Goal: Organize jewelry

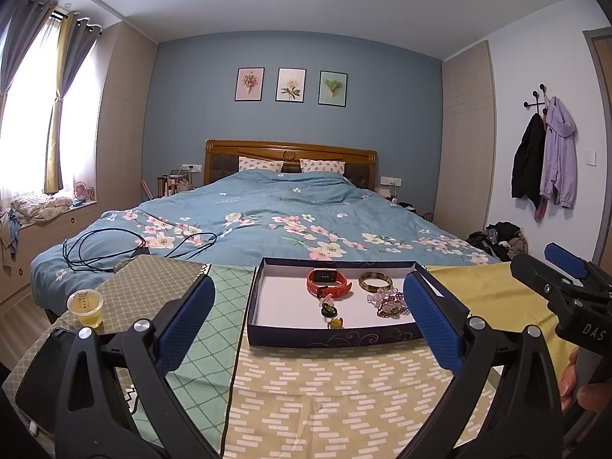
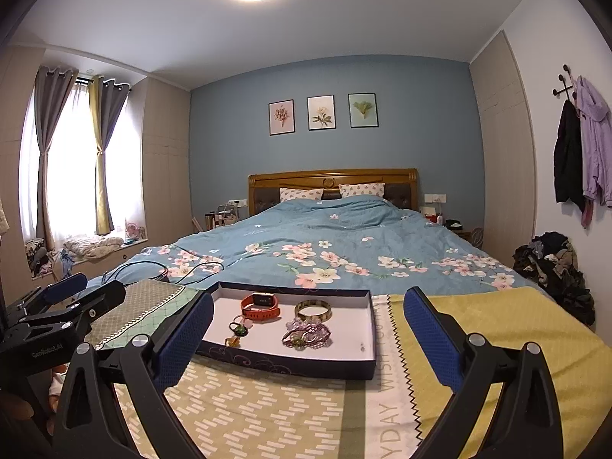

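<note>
While I look through the left wrist camera, my left gripper (image 1: pixel 308 317) hangs wide open and empty just short of the shallow dark-blue cardboard tray (image 1: pixel 332 338). Inside that tray lie an orange-strapped smartwatch (image 1: pixel 329 283), a brown-and-gold bangle (image 1: pixel 375 281) and a purple beaded tangle (image 1: pixel 388 302). Through the right wrist camera, my right gripper (image 2: pixel 308 338) is equally spread, holding nothing, also before the tray. I would start with the smartwatch, near the tray's far wall: approach low, straddle its strap, and close gently so the tray does not slide.
</note>
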The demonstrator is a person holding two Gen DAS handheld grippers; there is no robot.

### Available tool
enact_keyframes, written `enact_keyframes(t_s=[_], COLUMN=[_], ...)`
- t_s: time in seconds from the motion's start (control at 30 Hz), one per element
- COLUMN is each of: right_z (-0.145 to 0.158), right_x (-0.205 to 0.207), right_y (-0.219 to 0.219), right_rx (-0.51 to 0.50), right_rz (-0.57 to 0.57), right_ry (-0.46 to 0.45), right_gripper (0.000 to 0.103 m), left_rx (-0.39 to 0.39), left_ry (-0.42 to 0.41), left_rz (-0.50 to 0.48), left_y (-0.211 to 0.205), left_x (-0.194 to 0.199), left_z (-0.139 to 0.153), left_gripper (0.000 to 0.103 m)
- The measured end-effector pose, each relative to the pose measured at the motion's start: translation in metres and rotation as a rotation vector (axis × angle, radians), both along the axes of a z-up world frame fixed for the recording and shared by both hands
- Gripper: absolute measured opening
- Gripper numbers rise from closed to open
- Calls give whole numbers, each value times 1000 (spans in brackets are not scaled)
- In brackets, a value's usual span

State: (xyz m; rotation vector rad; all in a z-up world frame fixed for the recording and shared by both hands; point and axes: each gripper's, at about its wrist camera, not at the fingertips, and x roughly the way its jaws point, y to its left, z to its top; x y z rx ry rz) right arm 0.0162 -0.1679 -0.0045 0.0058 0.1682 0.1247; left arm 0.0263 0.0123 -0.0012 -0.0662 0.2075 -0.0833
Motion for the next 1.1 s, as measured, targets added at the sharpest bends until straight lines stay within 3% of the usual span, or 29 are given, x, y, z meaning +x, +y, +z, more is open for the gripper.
enact_keyframes(t_s=[1.1], right_z=[3], right_x=[1], right_y=[0], right_rx=[-8], right_rz=[-11], right_ry=[-9], right_gripper=[96], left_rx=[-10], left_ry=[14], left_rz=[-8], left_y=[-3], left_x=[6], left_z=[-7], left_gripper=[97])
